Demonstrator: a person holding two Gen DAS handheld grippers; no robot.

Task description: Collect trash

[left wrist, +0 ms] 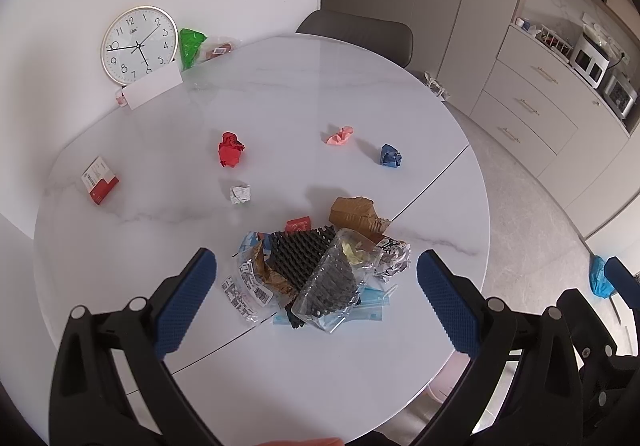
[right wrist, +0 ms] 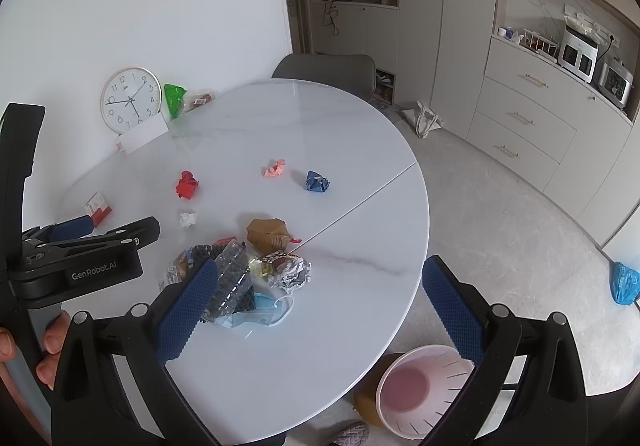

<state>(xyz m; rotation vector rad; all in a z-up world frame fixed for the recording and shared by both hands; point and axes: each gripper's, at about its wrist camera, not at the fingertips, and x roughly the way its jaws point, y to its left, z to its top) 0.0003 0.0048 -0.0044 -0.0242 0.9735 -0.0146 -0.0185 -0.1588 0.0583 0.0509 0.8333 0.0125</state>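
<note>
Both the left gripper and right gripper hover spread wide and empty over a heap of trash on the table; beyond, four crumpled paper balls remain uncollected.

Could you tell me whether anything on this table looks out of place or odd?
Yes: the round white wall clock is not hung but stands on the white marble table, leaning against the wall behind a white card. Crumpled paper balls, red, pink and blue, lie scattered apart from the main litter pile.
</note>
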